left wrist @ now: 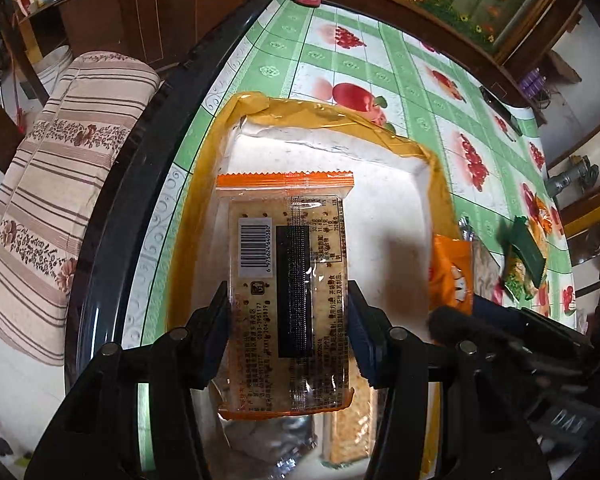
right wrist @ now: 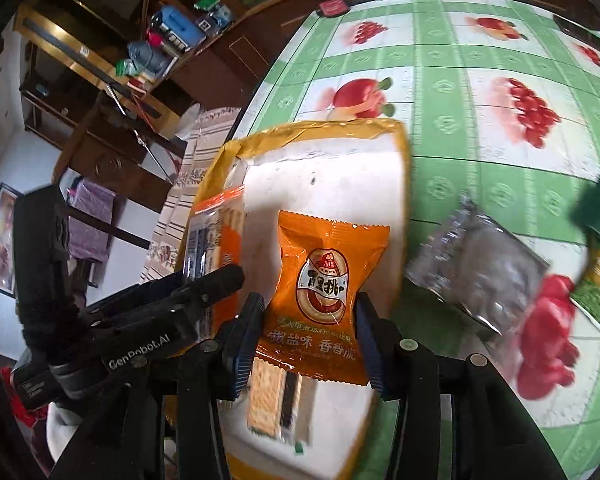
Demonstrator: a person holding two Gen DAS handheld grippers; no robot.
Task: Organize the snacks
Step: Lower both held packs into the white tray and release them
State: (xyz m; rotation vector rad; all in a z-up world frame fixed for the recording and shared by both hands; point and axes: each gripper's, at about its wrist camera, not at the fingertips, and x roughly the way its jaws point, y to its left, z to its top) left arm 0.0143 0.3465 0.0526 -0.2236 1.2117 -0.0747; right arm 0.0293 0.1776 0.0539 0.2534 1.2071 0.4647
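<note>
My left gripper (left wrist: 288, 320) is shut on a clear cracker pack with orange ends (left wrist: 288, 272), held above a white box with a yellow taped rim (left wrist: 380, 208). My right gripper (right wrist: 310, 332) is shut on an orange snack packet (right wrist: 324, 292) over the same box (right wrist: 332, 176). The cracker pack (right wrist: 210, 232) and the left gripper (right wrist: 172, 308) show at the left of the right wrist view. Another cracker pack (right wrist: 268, 404) lies in the box below. The orange packet (left wrist: 450, 272) also shows in the left wrist view.
A silver foil packet (right wrist: 480, 276) and a green packet (right wrist: 598, 216) lie on the green fruit-print tablecloth (right wrist: 440, 92) to the right of the box. The green packet (left wrist: 524, 260) shows in the left view. A striped cushioned chair (left wrist: 56, 200) stands left of the table's dark edge (left wrist: 140, 184).
</note>
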